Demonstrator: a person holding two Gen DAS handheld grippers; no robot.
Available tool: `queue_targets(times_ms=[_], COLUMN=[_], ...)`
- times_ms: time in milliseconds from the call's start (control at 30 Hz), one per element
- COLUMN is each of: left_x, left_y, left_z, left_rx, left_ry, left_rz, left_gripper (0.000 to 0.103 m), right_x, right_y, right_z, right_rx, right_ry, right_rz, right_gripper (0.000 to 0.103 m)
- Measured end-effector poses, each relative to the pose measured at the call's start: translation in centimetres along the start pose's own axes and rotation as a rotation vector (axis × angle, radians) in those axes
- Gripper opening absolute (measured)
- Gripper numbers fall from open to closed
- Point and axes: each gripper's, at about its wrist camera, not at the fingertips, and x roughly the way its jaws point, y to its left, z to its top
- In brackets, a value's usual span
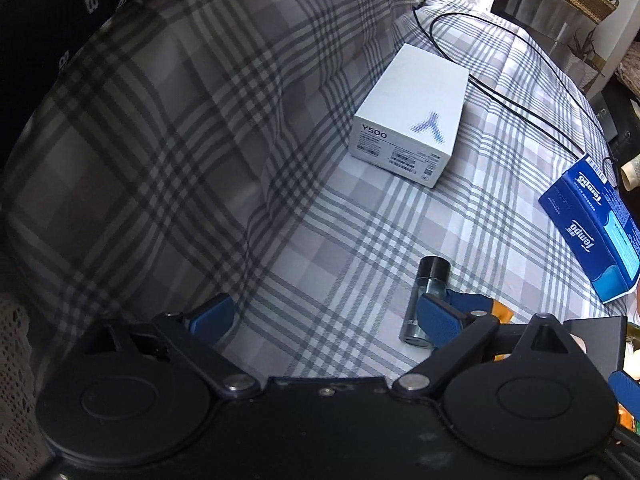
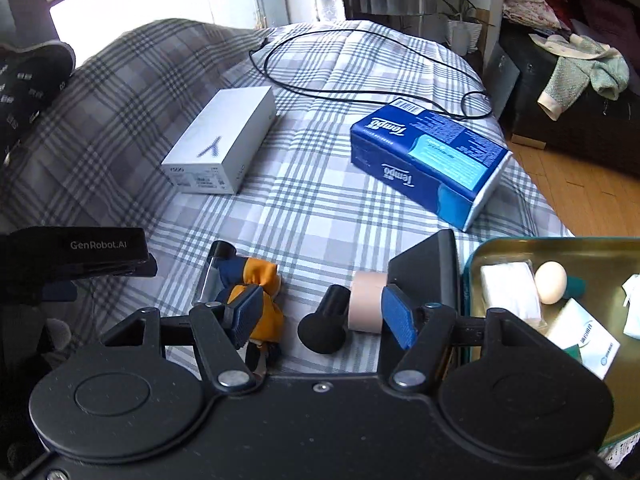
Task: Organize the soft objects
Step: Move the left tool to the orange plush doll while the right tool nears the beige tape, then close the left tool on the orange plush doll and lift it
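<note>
**Two grippers spread, nothing pinched**

Fingers of the left gripper (image 1: 326, 318) are held wide over plaid sheet (image 1: 340, 240); a glass bottle (image 1: 430, 300) is seen behind one finger. Fingers of the right gripper (image 2: 320, 318) are half-spread: cloth toy (image 2: 260, 280) at one pad, beige roll (image 2: 366, 300) at the other. The tissue pack (image 2: 428, 160) lies beyond near the bed edge, long axis up-left to down-right. Open sheet is left between it and the white box (image 2: 224, 140).

Left gripper (image 1: 324, 316): we see its jaws spread wide over the plaid sheet (image 1: 320, 232), nothing between them.
Bottle (image 1: 426, 300): lies just beside the right pad (image 1: 438, 320), black cap pointing away.
White box (image 1: 412, 120): we read "Y500" on it, beside the plaid pillow (image 1: 152, 128).
Blue tissue pack (image 1: 592, 224): at the right edge.
Black cable (image 1: 500, 92): loops behind the box.
</note>
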Motion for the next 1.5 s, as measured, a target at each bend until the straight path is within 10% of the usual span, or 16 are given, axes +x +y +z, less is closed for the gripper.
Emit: queue_targets(times_ms=[400, 667, 1067, 1500], left_x=[0.3, 0.1, 0.1, 1.0], left_y=[0.3, 0.8, 1.9, 1.0], left_z=[-0.1, 0.0, 0.2, -0.1], left_rx=[-0.005, -0.027, -0.067, -0.039], left_ry=[0.002, 0.001, 0.001, 0.028], left_rz=[0.0, 0.0, 0.005, 0.001], left_gripper=[0.098, 0.098, 0.098, 0.099], right_x=[4.9, 5.3, 5.1, 1.3], right_y=[4.3, 6.3, 8.8, 2.4], right_z=[-0.7, -2.5, -3.9, -0.8], right_rx=[-0.365, -0.549, -0.502, -0.316], right_ry=[0.06, 0.084, 0.108, 0.008], right_rz=[-0.18, -0.146, 0.12, 0.069], right_gripper=[0.061, 0.061, 0.059, 0.059])
